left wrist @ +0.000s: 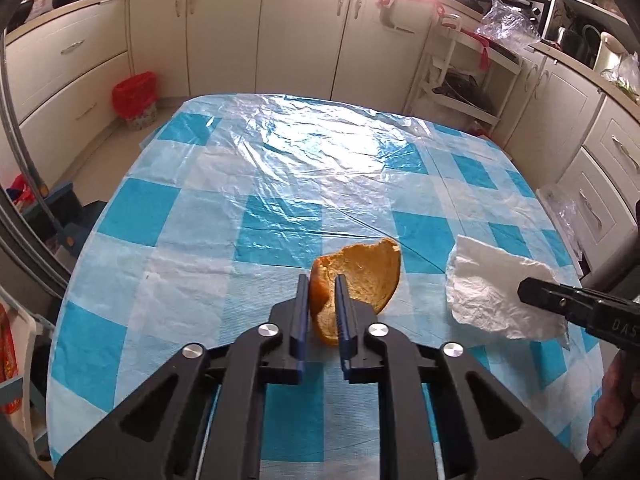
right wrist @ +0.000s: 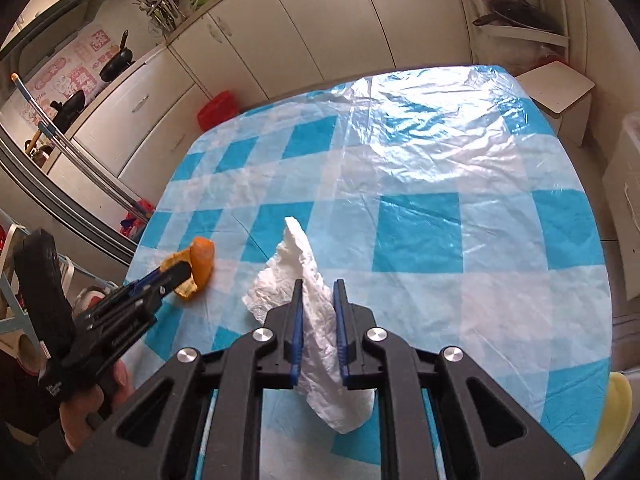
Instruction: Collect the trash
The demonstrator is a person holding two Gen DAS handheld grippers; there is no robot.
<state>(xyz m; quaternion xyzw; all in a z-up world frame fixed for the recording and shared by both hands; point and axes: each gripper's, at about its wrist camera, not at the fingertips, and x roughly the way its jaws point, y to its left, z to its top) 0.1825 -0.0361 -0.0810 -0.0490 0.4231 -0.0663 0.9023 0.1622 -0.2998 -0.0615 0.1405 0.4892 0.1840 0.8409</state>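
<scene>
My left gripper (left wrist: 323, 286) is shut on an orange peel (left wrist: 368, 276), a curved piece with pale pith, held just above the blue-and-white checked tablecloth (left wrist: 280, 184). The peel (right wrist: 200, 264) and left gripper (right wrist: 182, 270) also show in the right wrist view at the left. My right gripper (right wrist: 317, 290) is shut on a crumpled white paper tissue (right wrist: 304, 280), which hangs below the jaws. In the left wrist view the tissue (left wrist: 488, 292) is at the right, with the right gripper (left wrist: 524, 292) on it.
A red-lined trash bin (left wrist: 134, 100) stands on the floor by the cabinets beyond the table's far left corner; it also shows in the right wrist view (right wrist: 216, 110). A white shelf rack (left wrist: 460, 76) and a stool (right wrist: 556, 92) stand past the far right.
</scene>
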